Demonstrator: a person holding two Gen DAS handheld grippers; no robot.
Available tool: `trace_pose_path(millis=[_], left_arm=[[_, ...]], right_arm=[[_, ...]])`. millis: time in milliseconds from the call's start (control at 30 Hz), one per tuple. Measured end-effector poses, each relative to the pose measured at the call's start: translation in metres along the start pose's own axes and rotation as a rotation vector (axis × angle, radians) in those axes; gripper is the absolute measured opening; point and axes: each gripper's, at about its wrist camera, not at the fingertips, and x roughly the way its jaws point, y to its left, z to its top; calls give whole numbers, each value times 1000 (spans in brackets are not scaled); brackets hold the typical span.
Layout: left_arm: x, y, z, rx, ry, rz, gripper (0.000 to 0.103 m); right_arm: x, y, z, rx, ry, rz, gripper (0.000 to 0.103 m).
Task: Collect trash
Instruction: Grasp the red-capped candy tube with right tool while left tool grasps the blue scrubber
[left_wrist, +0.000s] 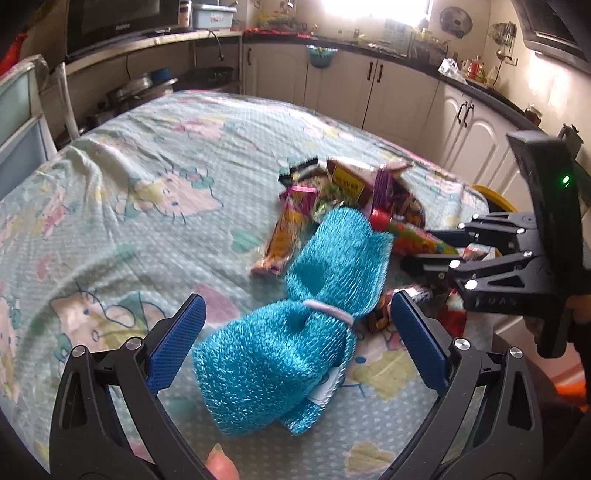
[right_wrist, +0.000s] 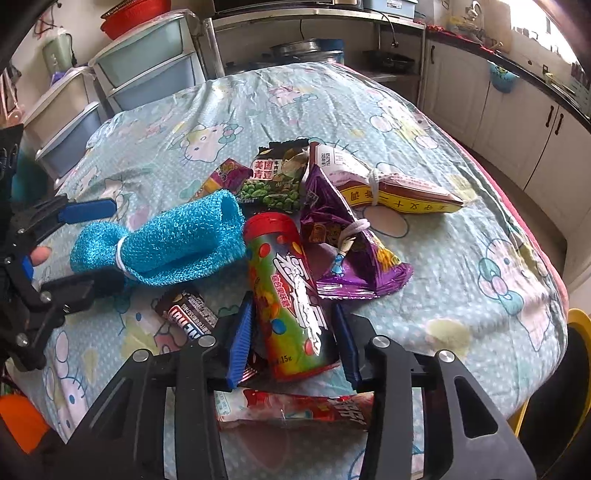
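Right gripper (right_wrist: 293, 341): blue-padded fingers set either side of a red-capped cylindrical candy tube with colourful print (right_wrist: 291, 295); pads close against its sides, whether actually pinching cannot be told. Tube lies on the cartoon-print tablecloth (right_wrist: 461, 258), amid the litter. Touching its far end: crumpled purple foil snack bag (right_wrist: 343, 236). Beyond that, green-pea snack packet (right_wrist: 280, 177) and brown-and-yellow tied pouch (right_wrist: 388, 184). Just left, dark chocolate-bar wrapper (right_wrist: 188, 314); nearest, flat red wrapper (right_wrist: 295, 408). Left gripper (left_wrist: 295, 336): fingers spread wide, flanking a turquoise mesh scrubbing cloth (left_wrist: 280, 354) tied with a white band.
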Motion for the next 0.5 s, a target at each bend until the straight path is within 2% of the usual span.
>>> trace_pose_path(millis=[33, 133, 200, 333, 500], left_arm=[[3, 1, -2, 1, 12, 0, 92], [6, 2, -6, 5, 28, 2, 82], [8, 4, -7, 4, 37, 12, 70], [4, 7, -10, -7, 44, -18, 55], [-3, 1, -8, 16, 45, -42, 32]], right_arm=[[0, 0, 0, 1, -1, 1, 37], [1, 1, 1, 1, -5, 0, 34], [1, 2, 2, 7, -8, 4, 33], [-4, 5, 4, 25, -28, 28, 32], [-16, 11, 3, 38, -60, 51, 32]])
